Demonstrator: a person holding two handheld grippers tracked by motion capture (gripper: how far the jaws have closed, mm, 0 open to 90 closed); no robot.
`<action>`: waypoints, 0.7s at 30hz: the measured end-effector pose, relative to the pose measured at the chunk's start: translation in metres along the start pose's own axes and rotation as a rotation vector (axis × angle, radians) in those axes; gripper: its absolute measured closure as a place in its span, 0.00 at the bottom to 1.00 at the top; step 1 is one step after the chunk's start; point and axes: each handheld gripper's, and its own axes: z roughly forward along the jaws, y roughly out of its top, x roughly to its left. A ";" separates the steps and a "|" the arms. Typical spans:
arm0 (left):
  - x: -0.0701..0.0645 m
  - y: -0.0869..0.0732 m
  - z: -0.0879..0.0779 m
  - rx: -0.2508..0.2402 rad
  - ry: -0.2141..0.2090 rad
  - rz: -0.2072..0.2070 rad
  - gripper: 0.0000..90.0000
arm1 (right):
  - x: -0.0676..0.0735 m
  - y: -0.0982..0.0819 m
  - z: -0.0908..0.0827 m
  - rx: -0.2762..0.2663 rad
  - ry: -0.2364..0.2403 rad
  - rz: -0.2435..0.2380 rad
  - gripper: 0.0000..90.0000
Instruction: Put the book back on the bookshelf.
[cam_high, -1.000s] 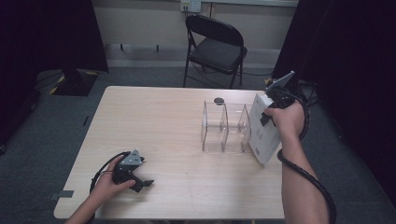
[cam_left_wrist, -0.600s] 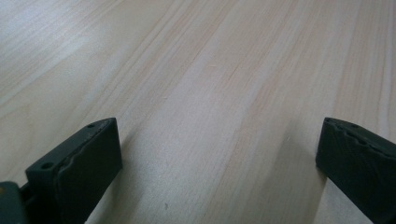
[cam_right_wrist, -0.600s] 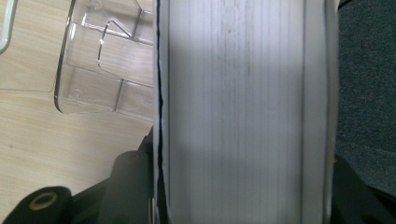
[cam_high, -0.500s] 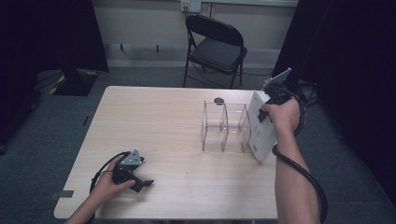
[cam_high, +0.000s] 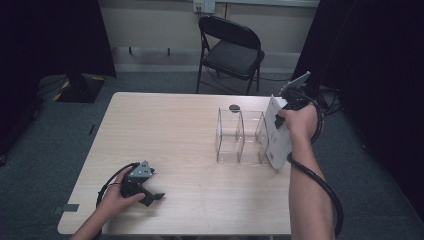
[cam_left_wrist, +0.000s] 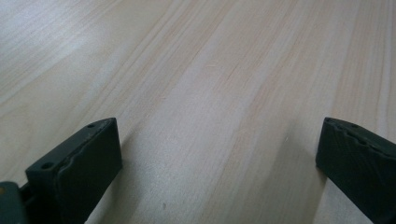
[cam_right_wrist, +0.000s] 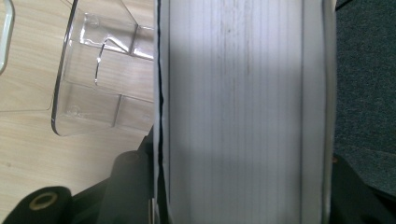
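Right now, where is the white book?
In the high view, the white book is at the table's right edge, held in the right tongs, beside the clear rack.

Left gripper view: your left gripper (cam_left_wrist: 212, 158) sits low over the table (cam_left_wrist: 224, 70), looking along the surface at a shallow angle. Both black jaws rise from the bottom edge, one at each lower corner, standing wide apart with bare wood between them. Nothing is gripped. The tabletop is pale wood, its grain running diagonally away from you toward the upper right. Each jaw throws a soft shadow onto the wood beside it.
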 end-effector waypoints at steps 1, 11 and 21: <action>0.000 0.000 0.000 0.000 0.000 0.000 0.00 | 0.000 0.000 0.000 0.000 0.000 0.000 0.58; 0.000 0.000 0.000 -0.005 -0.001 -0.004 0.00 | 0.002 0.004 0.007 -0.007 -0.015 0.025 0.58; 0.000 0.000 0.000 -0.002 -0.002 0.000 0.00 | 0.003 0.006 0.016 -0.020 -0.026 0.051 0.58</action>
